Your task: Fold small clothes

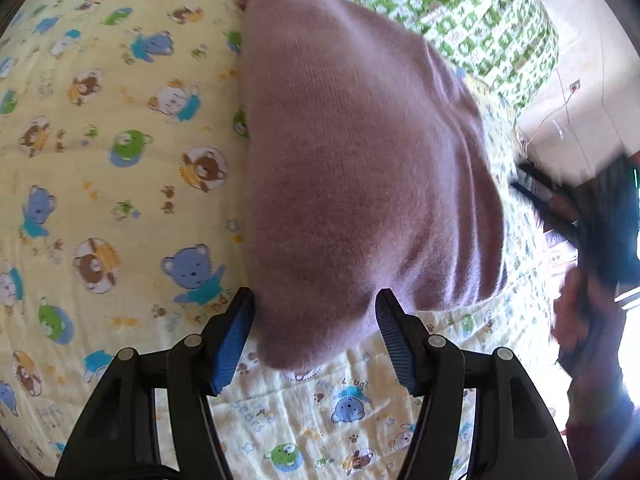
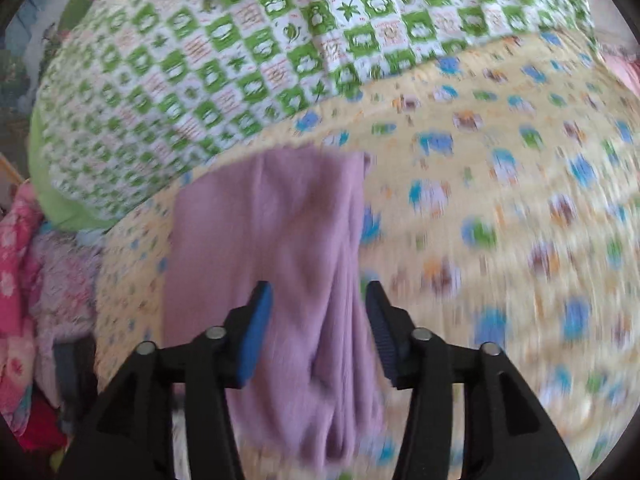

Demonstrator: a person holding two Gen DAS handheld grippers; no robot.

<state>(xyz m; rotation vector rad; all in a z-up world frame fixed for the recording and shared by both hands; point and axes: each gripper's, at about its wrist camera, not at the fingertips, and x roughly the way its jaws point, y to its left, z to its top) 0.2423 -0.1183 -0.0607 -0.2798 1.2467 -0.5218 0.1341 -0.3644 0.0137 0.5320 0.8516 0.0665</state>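
Between the spread fingers of the left gripper [image 1: 316, 306], a mauve knit garment [image 1: 360, 160] runs toward 12 o'clock over the yellow bear-print sheet [image 1: 100, 160]. Likewise the right gripper [image 2: 318, 300] gapes, straddling it.

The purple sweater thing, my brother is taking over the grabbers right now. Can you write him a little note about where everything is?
Left tool: open, fingers either side of the near end of the purple knit garment, not pinching it.
Right tool: open too, garment lying between its fingers; this view is blurred, so contact is unclear.
Garment: lies on the yellow bear-print blanket, beside the green checked quilt. It looks bunched into a narrow strip with lengthwise creases.
More clothes sit piled at the bed's edge.
Done: seemingly a lengthwise fold.
Left: probably fold it across, smooth it, then start the pile.
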